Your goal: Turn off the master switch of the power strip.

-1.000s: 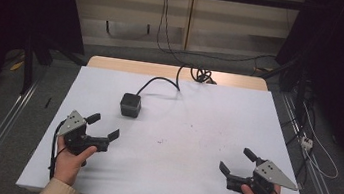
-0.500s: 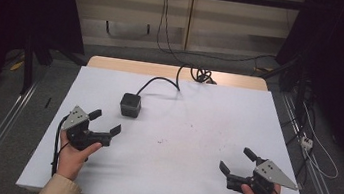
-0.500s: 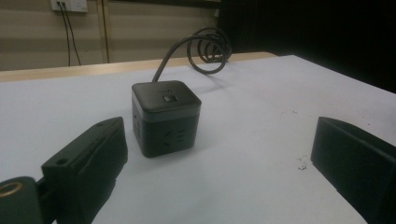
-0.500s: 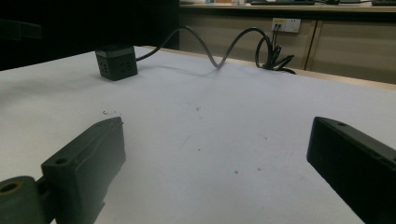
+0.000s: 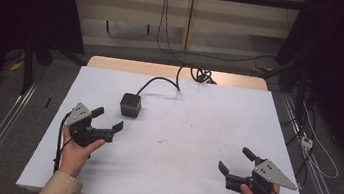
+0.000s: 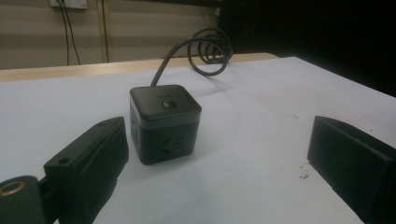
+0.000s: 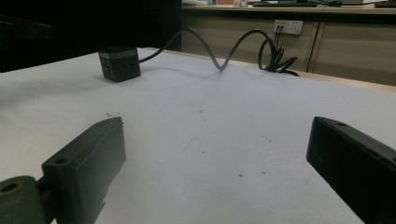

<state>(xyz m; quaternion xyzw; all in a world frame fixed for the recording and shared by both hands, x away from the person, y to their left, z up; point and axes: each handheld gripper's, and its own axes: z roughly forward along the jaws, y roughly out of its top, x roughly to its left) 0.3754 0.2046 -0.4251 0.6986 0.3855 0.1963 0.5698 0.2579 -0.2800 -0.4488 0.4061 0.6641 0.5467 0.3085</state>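
The black cube power socket (image 5: 130,105) sits on the white table (image 5: 196,130), left of centre, its dark cable (image 5: 162,81) trailing off toward one o'clock to a coil at the far edge. The left gripper (image 5: 106,121) hovers near it, at about seven o'clock from the cube, jaws spread wide and pointed at it without touching; in the left gripper view the cube (image 6: 165,122) stands between the jaws, nearer the left one. The right gripper (image 5: 236,160) rests well apart at the table's near right, jaws likewise spread, holding nothing.

High cam overhead, gripper cams low, all share cube (image 5: 130,105)
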